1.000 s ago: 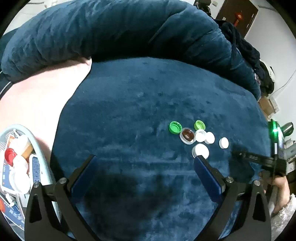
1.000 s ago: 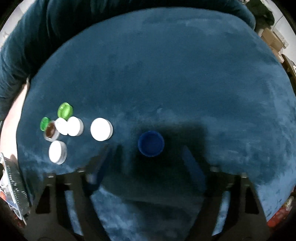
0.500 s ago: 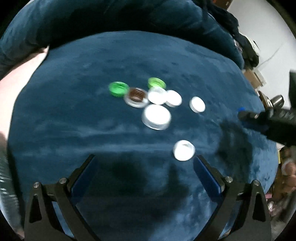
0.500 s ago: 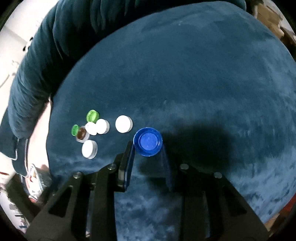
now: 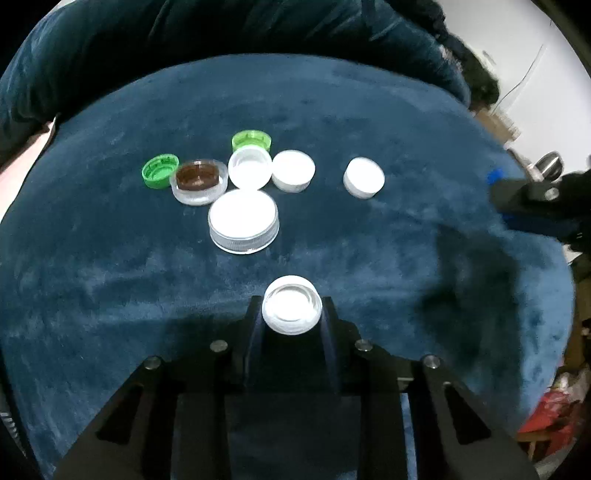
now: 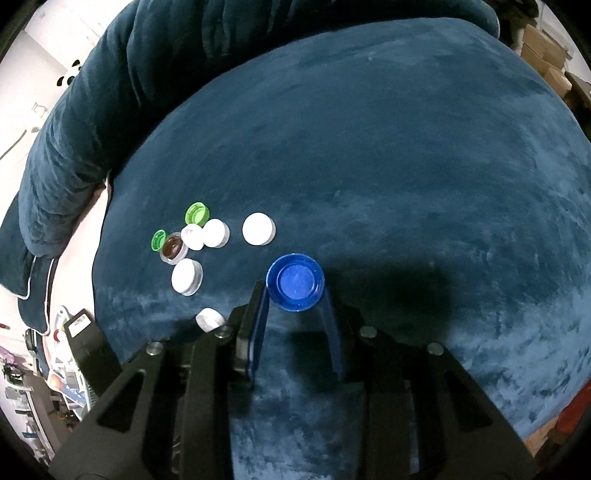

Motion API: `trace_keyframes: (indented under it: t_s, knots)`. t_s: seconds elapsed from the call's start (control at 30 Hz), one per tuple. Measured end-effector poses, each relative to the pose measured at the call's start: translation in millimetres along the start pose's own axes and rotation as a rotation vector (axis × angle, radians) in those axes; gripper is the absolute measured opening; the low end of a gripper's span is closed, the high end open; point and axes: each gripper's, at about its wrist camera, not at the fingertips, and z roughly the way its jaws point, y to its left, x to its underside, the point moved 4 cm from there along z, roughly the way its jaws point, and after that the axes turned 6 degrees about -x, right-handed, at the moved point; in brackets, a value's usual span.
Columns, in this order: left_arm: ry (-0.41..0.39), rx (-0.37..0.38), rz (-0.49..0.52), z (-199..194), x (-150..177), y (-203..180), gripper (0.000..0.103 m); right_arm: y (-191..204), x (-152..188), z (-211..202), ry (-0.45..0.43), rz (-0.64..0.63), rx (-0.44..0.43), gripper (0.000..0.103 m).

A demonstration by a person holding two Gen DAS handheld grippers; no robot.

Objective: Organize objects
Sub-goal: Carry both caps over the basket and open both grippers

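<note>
My left gripper [image 5: 291, 312] is shut on a small white cap [image 5: 291, 309], held just above the blue velvet cushion [image 5: 332, 110]. My right gripper [image 6: 295, 291] is shut on a blue cap [image 6: 295, 282], open side up; it shows at the right edge of the left wrist view [image 5: 532, 206]. A cluster of caps lies beyond: two green caps [image 5: 159, 170] [image 5: 252, 140], a brown-lined clear cap [image 5: 199, 181], a large white lid [image 5: 243, 220] and three white caps [image 5: 249, 170] [image 5: 293, 170] [image 5: 364, 178]. The cluster also shows in the right wrist view [image 6: 192, 240].
A rolled blue blanket [image 5: 221, 33] rings the cushion at the back. A basket of items [image 6: 66, 354] stands off the cushion's left edge. Cardboard boxes [image 6: 546, 55] stand at the far right.
My left gripper moved in and shut on the small white cap, which lay loose before. My right gripper shut on the blue cap and lifted it slightly.
</note>
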Motion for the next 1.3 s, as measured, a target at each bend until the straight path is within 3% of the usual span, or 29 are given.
trace_keyframes:
  t_s: [0.13,0.3,0.57,0.77,0.87,1.0,1.23,1.27,1.3]
  knots:
    - [-0.036,0.022,-0.052,-21.1,-1.5,16.8,0.030,12.1,3.2,1.3,-0.002,-0.014,-0.010,0.031]
    - [-0.097,-0.007,-0.141,-60.9,-8.7,54.3,0.030,41.6,6.6,4.9,0.001,-0.043,-0.036,0.031]
    - [-0.247,-0.172,-0.369,-157.0,-11.7,180.8,0.030,142.1,16.3,23.9,0.030,-0.179,-0.133,0.031]
    - [-0.310,-0.339,-0.524,-217.3,17.7,280.7,0.030,245.4,44.1,44.5,0.087,-0.324,-0.252,0.031]
    - [-0.302,-0.390,-0.620,-232.0,42.4,325.8,0.030,295.0,65.7,55.8,0.128,-0.409,-0.302,0.031]
    - [-0.258,-0.394,-0.737,-231.0,69.5,367.3,0.030,351.3,98.5,69.7,0.186,-0.500,-0.368,0.031]
    - [-0.240,-0.405,-0.776,-227.9,85.8,390.9,0.030,407.3,136.2,89.2,0.291,-0.545,-0.485,0.032]
    - [-0.240,-0.402,-0.782,-229.7,88.3,391.9,0.031,412.2,140.2,91.9,0.307,-0.542,-0.508,0.032]
    - [-0.233,-0.393,-0.790,-228.8,89.8,393.9,0.043,415.2,142.1,93.7,0.328,-0.545,-0.544,0.032]
